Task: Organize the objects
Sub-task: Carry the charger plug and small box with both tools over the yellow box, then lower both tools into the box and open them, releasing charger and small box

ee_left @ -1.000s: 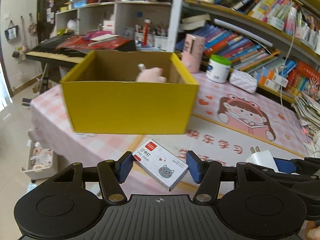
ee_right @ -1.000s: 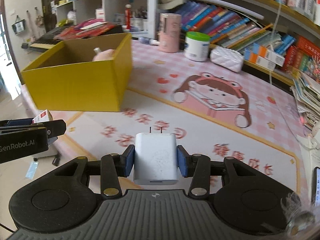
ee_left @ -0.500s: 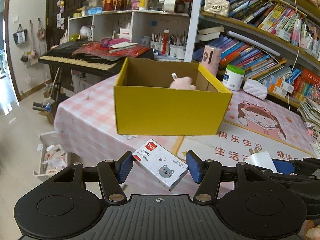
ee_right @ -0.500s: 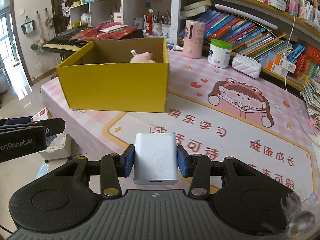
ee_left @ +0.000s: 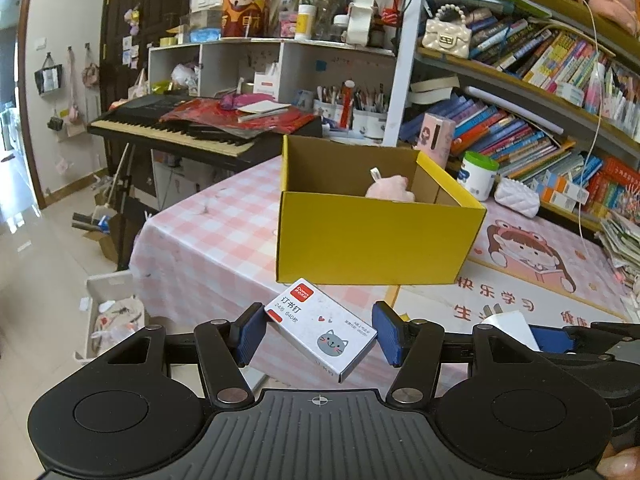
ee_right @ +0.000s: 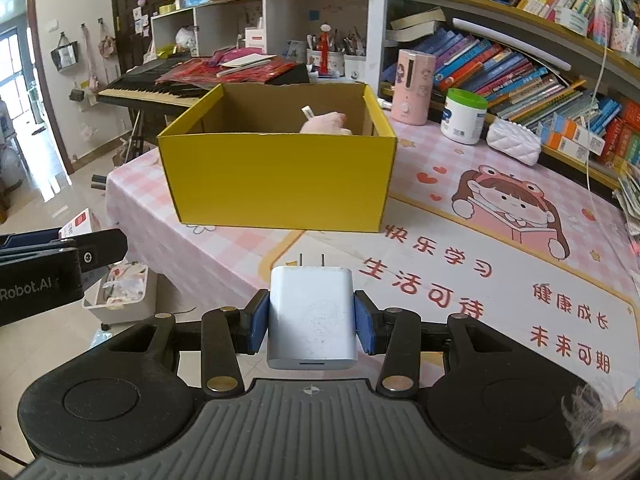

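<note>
The left gripper [ee_left: 318,334] has its blue pads closed on a small box of staples [ee_left: 320,330], which sits skewed between them, one corner forward and to the left, so the grip is across a diagonal and looks less secure than a square hold. The right gripper [ee_right: 311,320] is closed squarely on a white charger [ee_right: 312,316], prongs pointing ahead, a firm flat-sided hold. Both items are lifted clear of the table [ee_right: 460,240], probably so they can be carried over the near wall of the yellow box [ee_right: 280,172] that stands ahead of both grippers, slightly right of the left one and slightly left of the right one; a pink soft toy [ee_right: 326,124] already lies inside it toward the far right corner. Compared with a second ago, the yellow box appears smaller and farther ahead in both views, and more floor and room show to the left, which suggests both grippers have pulled back and risen from the table edge. The staples and charger sit in the pads just as they did then.
</note>
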The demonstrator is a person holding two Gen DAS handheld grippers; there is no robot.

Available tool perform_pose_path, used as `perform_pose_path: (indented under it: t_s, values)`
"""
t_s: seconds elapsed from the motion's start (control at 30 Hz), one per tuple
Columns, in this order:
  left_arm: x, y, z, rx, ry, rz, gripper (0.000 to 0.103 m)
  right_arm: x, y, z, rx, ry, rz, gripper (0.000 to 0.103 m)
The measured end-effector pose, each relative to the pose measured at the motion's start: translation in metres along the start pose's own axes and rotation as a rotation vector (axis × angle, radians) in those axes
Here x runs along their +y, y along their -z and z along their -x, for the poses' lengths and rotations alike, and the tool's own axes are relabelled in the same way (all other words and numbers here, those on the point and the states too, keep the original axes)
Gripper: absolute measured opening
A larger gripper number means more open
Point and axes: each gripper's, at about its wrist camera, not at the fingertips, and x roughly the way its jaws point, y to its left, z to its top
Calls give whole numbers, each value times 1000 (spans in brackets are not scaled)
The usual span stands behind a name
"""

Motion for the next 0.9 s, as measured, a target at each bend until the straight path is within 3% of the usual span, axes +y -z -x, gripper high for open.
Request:
perform_pose_path:
  t_s: [0.3,0.67,0.9]
  values:
    - [6,-16,-19,-11,-33,46,57,1,-25,-22,-6,-29,34,41]
    - [-8,-83,-52,-153,-54,44,57,-9,-105,-50,-229,-77,125,41]
    - [-16,-107,-88,-152,-86,37,57,-24,-146,-98,-218,-76,122,41]
